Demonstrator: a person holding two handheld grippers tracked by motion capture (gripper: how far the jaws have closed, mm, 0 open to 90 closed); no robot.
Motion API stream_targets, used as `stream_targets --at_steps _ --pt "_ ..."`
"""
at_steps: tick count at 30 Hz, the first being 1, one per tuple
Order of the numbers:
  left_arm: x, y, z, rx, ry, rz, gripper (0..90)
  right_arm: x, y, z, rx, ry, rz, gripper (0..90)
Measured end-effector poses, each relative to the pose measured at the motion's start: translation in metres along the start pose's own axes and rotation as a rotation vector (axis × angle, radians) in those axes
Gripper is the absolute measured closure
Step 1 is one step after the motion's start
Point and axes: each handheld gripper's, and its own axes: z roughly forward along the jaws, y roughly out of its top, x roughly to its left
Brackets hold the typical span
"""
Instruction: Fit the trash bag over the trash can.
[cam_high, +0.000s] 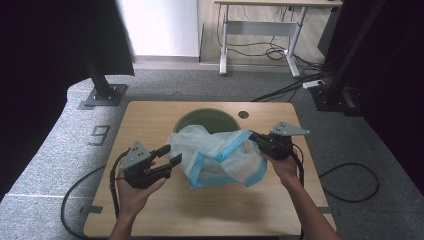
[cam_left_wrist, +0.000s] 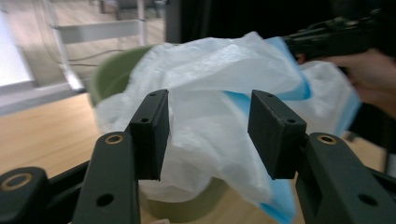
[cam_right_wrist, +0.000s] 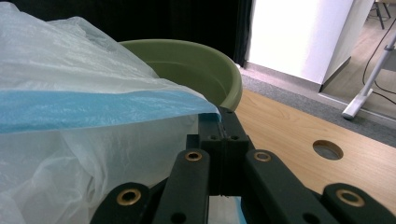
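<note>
Lining bin (cam_high: 197, 120) w/ bag (cam_high: 222, 155), frame centre: right hand-held gripper (cam_high: 257, 140) pinched blue hem; left hand-held gripper (cam_high: 169, 156) stood spread—should've regripped opposite hem.

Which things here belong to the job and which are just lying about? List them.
In the job: plastic bag, green bin, right gripper pinching the bag's blue rim, left gripper open beside it.

Lying about: floor cables, white desk frame.

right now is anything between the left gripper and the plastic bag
Nothing visible is in the way. The left gripper has its jaws open, facing the plastic bag draped over the green bin, with only a clear gap between them. The right gripper is shut on the bag's blue-edged rim at the far side.
</note>
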Motion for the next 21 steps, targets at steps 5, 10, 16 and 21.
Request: stream_targets --at_steps 5,10,16,21 --pt "0.015 0.0 -0.012 -0.036 0.011 -0.065 48.3 -0.005 -0.002 -0.003 0.005 -0.011 0.012 88.6" --pt "0.007 -0.005 -0.014 -0.008 0.002 -0.041 48.3 -0.009 -0.004 -0.001 0.008 -0.018 0.035 88.6" --pt "-0.009 -0.006 -0.005 0.021 -0.036 -0.014 48.6 -0.005 -0.005 0.002 0.016 -0.016 0.024 88.7" --pt "-0.02 -0.006 0.009 0.062 -0.05 0.006 46.8 -0.006 -0.005 0.002 0.014 -0.018 0.028 88.6"
